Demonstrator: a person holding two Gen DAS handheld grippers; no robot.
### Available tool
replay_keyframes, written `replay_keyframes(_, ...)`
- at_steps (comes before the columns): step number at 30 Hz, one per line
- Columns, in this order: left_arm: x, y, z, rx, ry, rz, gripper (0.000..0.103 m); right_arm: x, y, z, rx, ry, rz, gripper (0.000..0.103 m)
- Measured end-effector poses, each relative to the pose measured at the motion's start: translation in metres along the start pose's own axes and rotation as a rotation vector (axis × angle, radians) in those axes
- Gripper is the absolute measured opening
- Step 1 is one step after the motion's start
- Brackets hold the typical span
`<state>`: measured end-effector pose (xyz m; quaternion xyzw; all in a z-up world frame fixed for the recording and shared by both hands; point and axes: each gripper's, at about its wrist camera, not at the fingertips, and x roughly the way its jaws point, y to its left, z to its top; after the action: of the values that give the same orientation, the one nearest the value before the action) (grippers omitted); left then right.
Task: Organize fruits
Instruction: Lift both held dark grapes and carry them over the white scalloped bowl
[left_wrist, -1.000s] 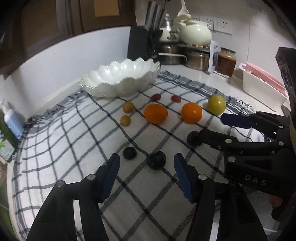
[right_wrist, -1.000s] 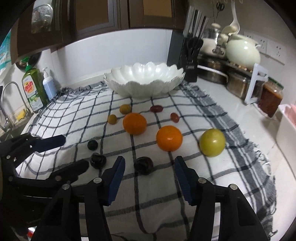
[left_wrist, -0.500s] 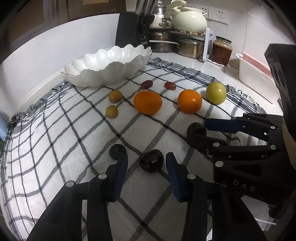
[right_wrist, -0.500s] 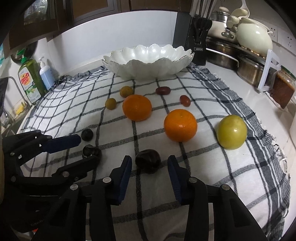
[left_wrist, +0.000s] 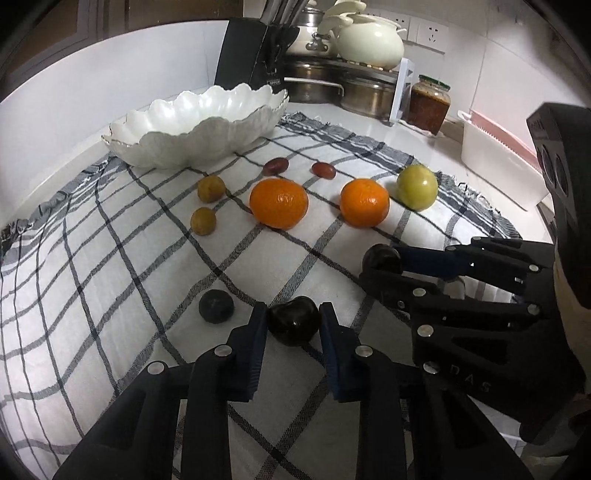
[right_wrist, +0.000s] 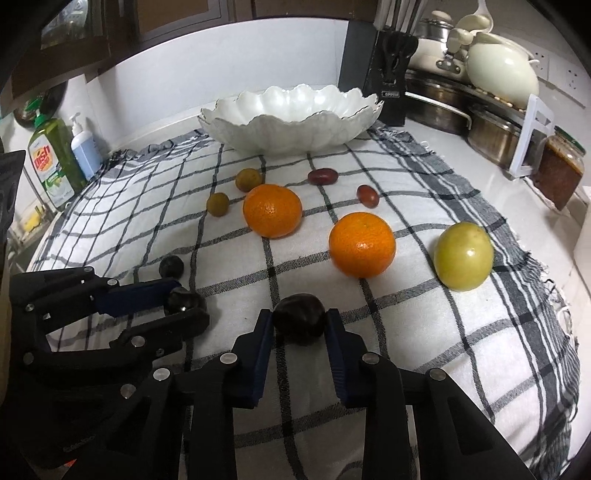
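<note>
My left gripper (left_wrist: 293, 325) is shut on a dark plum (left_wrist: 293, 320) that rests on the checked cloth (left_wrist: 147, 295). My right gripper (right_wrist: 300, 326) is shut on a second dark plum (right_wrist: 300, 323), also on the cloth. Each gripper shows in the other's view: the right one (left_wrist: 380, 264) and the left one (right_wrist: 184, 301). A third small dark plum (left_wrist: 216, 306) lies loose to the left. Two oranges (right_wrist: 272, 210) (right_wrist: 362, 244), a green apple (right_wrist: 463, 255), two small yellow fruits (right_wrist: 249, 180) and two red grapes (right_wrist: 323, 176) lie farther out. A white scalloped bowl (right_wrist: 291, 123) stands at the back.
A knife block (right_wrist: 388, 66), steel pots (right_wrist: 436, 107), a cream pot (right_wrist: 502, 74) and a sauce jar (right_wrist: 561, 173) line the back right. Dish soap bottles (right_wrist: 55, 158) stand at the left by the sink. A pink-and-white rack (left_wrist: 498, 162) sits at the right.
Both grippers moved forward and down to the cloth and closed, each on a dark plum that was in front of its open jaws before.
</note>
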<state>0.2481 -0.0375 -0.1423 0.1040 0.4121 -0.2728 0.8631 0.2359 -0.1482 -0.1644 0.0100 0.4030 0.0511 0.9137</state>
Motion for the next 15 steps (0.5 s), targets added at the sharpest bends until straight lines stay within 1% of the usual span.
replay_keyframes(7,-0.014,0.001,0.010,-0.016,-0.035,0.027,0.028,-0.012,-0.004,0.006,0.015,-0.020,0.003,0.030)
replay_keyframes(9,-0.019,0.000,0.015,-0.026,-0.057,0.051,0.028,-0.017,-0.005,0.010,0.013,-0.033,0.015,0.030)
replay_keyframes(15,-0.032,0.000,0.029,-0.074,-0.102,0.095,0.028,-0.033,-0.010,0.033,-0.014,-0.079,0.059,0.030)
